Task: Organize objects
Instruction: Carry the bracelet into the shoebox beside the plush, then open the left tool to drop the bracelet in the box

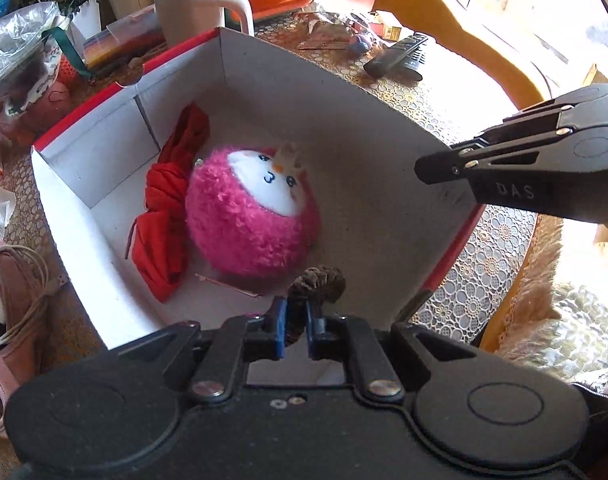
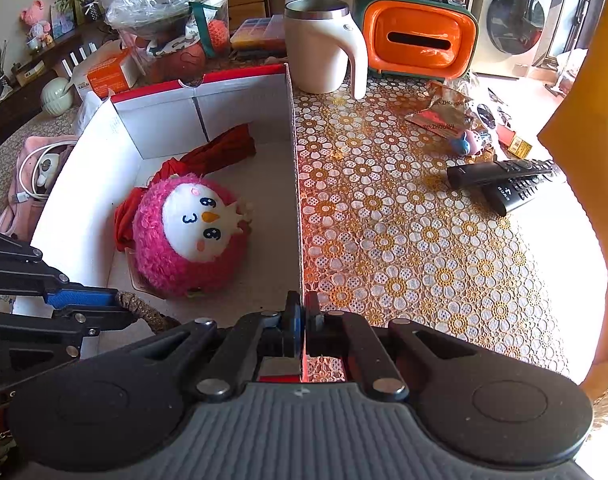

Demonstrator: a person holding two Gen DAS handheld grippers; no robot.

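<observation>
From the left wrist view, your left tongs (image 1: 299,322) pinch a small brown braided thing (image 1: 319,280), perhaps a hair tie or cord, and it hangs just inside the near wall of the white box (image 1: 384,128) with the red rim. The open floor of the box lies straight ahead and below, so I judge the coming move to be a short drop; the pink plush toy (image 1: 251,212) sits right in front of the tongs, touching the red cloth (image 1: 167,216) beside it, so the bare floor to the right of the toy looks the safer landing. Your right tongs (image 1: 444,168) reach in from the right at the box's wall; their casing reads "DAS". From the right wrist view, your right tongs (image 2: 303,320) are pressed together on the box's thin side wall, steadying it, with the left tongs (image 2: 115,300) and their brown load inside the box at lower left. On the desk (image 2: 424,260), a foil packet (image 2: 440,114) reads "ZHOUSHI".
</observation>
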